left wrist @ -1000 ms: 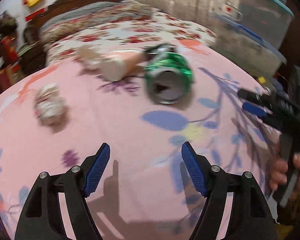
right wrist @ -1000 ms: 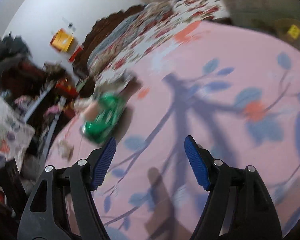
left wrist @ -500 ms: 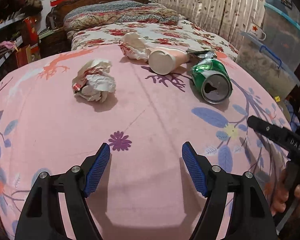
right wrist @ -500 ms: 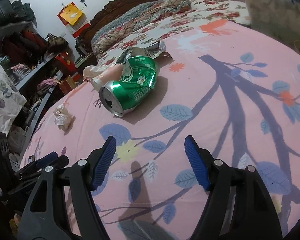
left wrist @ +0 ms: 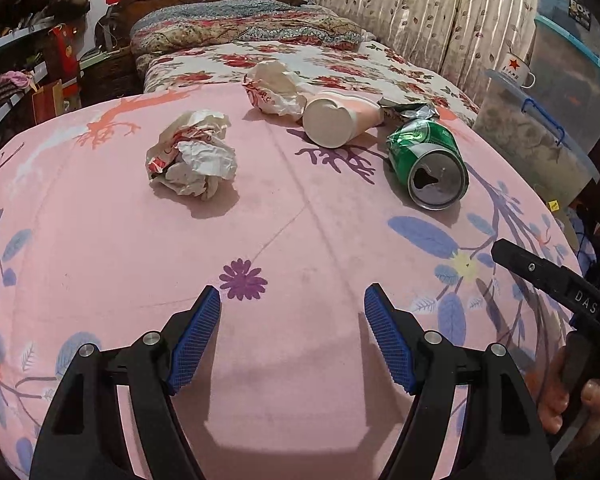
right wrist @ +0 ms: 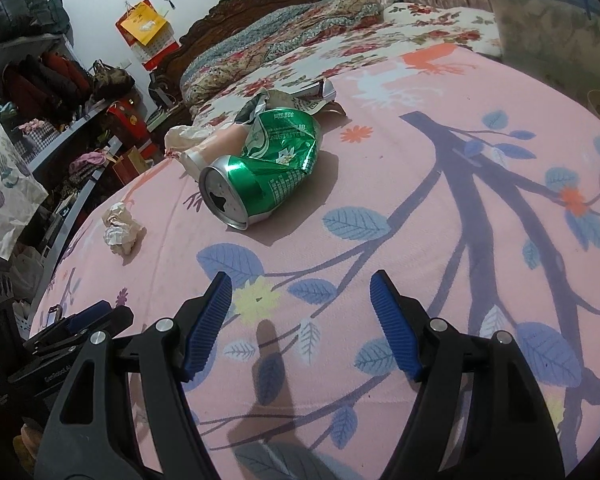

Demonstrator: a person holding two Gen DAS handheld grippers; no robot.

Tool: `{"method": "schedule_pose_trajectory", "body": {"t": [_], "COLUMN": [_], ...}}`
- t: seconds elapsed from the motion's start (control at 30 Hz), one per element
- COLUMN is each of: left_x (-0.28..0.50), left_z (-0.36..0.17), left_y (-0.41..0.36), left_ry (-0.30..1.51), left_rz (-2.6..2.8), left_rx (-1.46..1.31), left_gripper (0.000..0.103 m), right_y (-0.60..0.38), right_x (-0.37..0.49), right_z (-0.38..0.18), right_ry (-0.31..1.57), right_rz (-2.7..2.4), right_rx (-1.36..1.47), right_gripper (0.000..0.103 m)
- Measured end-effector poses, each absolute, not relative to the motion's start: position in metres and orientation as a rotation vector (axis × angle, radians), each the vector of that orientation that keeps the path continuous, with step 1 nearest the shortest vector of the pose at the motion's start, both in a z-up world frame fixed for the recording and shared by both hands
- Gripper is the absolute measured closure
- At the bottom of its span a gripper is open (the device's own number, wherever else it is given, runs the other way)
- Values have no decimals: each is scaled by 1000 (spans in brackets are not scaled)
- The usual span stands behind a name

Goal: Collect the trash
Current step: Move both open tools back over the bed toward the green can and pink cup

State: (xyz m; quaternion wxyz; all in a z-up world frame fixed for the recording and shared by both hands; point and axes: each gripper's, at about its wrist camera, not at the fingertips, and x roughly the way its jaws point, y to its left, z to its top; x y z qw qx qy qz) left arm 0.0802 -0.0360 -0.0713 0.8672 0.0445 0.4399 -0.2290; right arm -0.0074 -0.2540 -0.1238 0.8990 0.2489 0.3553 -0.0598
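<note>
The dented green can (right wrist: 266,168) lies on its side on the pink blanket (right wrist: 420,208), its opened top turned toward the grippers and its long axis running away toward the paper cup (left wrist: 340,122) behind. It sits ahead and slightly left of the right gripper (right wrist: 302,320), likely the nearer one. The crumpled paper (left wrist: 194,154) lies ahead-left of the left gripper (left wrist: 292,336). Both grippers stand wide open and empty.

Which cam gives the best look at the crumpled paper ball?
Left wrist: the crumpled paper ball sits large, sharp and unobstructed on the pink blanket. Right wrist shows it small, near the left edge.
</note>
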Motion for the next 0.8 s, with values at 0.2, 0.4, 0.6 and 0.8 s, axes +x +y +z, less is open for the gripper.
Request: {"method": "schedule_pose_trajectory", "body": {"t": [0.2, 0.4, 0.6, 0.8], "left_x": [85, 95, 94, 97], "left_z": [-73, -74, -70, -68], "left_y": [-50, -63, -58, -45], "left_ry": [926, 930, 902, 887], "left_rz": [-458, -446, -463, -461], "left_rx": [156, 188, 141, 56], "left_gripper": [31, 31, 31, 31], "right_y": [-254, -258, -261, -261], "right_x": [-7, -8, -9, -8], "right_z": [-123, -123, -124, -124], "right_ry": [733, 726, 722, 722], "right_rz": [-119, -112, -100, -98], "right_rx": [523, 543, 559, 557], "right_gripper": [30, 31, 31, 30]}}
